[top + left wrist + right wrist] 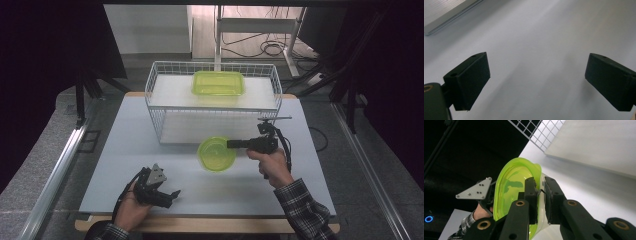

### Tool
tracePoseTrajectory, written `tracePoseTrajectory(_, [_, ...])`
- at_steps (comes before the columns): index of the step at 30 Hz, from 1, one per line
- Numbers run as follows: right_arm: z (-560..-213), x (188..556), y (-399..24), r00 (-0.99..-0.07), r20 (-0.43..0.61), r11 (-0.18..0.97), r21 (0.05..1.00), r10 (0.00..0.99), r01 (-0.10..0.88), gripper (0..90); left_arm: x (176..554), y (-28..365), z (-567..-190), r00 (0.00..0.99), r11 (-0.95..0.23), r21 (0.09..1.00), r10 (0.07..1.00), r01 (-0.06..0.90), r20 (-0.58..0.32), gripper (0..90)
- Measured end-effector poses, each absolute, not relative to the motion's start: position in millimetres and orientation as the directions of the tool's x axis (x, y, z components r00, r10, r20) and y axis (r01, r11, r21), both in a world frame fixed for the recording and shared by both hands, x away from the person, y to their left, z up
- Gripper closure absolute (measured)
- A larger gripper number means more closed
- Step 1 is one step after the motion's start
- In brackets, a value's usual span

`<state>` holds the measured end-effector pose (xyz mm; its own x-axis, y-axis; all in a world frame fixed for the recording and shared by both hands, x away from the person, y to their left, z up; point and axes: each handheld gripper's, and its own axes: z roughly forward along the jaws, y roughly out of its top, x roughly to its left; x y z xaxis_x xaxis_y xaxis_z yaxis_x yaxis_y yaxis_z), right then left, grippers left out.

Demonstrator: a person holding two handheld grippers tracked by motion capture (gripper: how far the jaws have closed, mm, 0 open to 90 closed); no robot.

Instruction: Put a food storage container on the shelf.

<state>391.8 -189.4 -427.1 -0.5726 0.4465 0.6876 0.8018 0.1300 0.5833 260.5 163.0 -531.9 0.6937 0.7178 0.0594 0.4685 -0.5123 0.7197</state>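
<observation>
While my right gripper [231, 144] is pinching the rim of the round green bowl [216, 154], I am holding that bowl clear of the table [125, 150], just in front of the wire basket [161, 82]. My right fingers [531, 195] are standing narrow, one pad inside the bowl's wall and the other outside it, so the translucent lime plastic is sitting clamped between them, the bowl tipped on its side as that gripper's own camera sees it. My left gripper [162, 192] is resting well off to the near side of the bowl, its fingers [467, 82] spread wide with nothing but bare tabletop between them. Beyond my right fingers, a rectangular green container [218, 83] is already lying on the white shelf inside the basket. As I am judging it, the pickup is done and the carry is under way; what is left is bringing the bowl over the basket's front wall, setting it down beside that container, and letting go. My left hand [131, 210] is having no part in this yet.
</observation>
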Motion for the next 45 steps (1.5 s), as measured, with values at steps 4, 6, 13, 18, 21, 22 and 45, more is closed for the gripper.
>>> tracePoseTrajectory(4, [-417.5,392.8,-190.0,-0.578,0.685,0.117,0.595,0.444,0.795,81.1,260.5,163.3,-531.8,0.693,-0.511,0.720,0.718,0.469,0.059,5.7])
tracePoseTrajectory(6, [-411.9,393.4,-190.2,-0.582,0.682,0.113,0.601,0.443,0.791,81.1,260.5,163.4,-531.7,0.693,-0.511,0.721,0.718,0.469,0.058,5.7])
tracePoseTrajectory(13, [-391.3,397.3,-191.7,-0.594,0.672,0.088,0.627,0.442,0.774,81.1,260.8,163.7,-531.7,0.693,-0.511,0.722,0.718,0.466,0.060,5.6])
tracePoseTrajectory(18, [-377.8,402.0,-194.5,-0.592,0.675,0.061,0.635,0.440,0.770,81.1,261.0,164.5,-531.4,0.691,-0.505,0.726,0.720,0.466,0.058,5.5])
tracePoseTrajectory(21, [-369.2,405.5,-196.3,-0.595,0.672,0.046,0.645,0.441,0.763,81.1,261.1,164.9,-531.3,0.690,-0.502,0.728,0.721,0.467,0.054,5.4])
tracePoseTrajectory(22, [-366.5,406.5,-196.8,-0.596,0.671,0.042,0.648,0.441,0.761,81.1,261.1,164.9,-531.4,0.691,-0.502,0.728,0.721,0.467,0.054,5.4])
tracePoseTrajectory(45, [-309.0,430.9,-195.8,-0.617,0.638,-0.033,0.707,0.462,0.706,81.1,260.8,164.5,-531.7,0.694,-0.503,0.727,0.719,0.467,0.052,5.3])
